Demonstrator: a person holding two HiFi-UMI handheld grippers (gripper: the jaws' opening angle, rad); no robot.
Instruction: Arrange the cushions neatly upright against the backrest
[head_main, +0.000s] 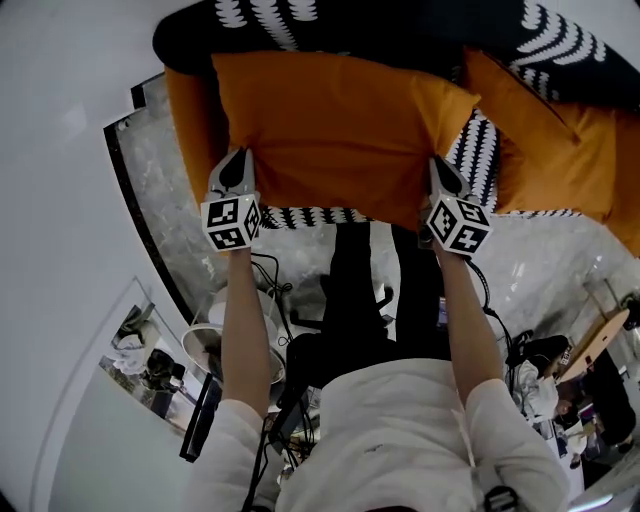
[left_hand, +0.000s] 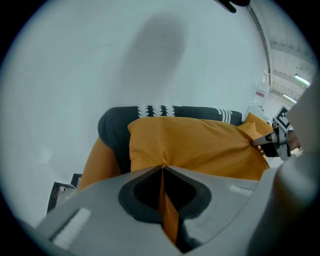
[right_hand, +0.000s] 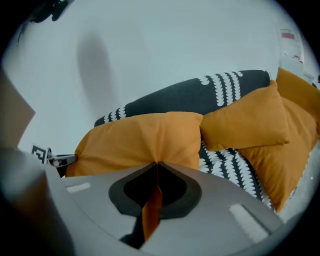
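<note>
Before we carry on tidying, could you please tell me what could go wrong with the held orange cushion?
1. The left hand-held gripper and right hand-held gripper each pinch only a thin fold of the square orange fabric cushion; it may slip free.
2. Its right corner sits close to the neighbouring orange cushion, which might get knocked over.

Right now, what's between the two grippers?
The orange cushion spans the gap. The left gripper and the right gripper each pinch its fabric, one at either side. The head view shows this best.
</note>
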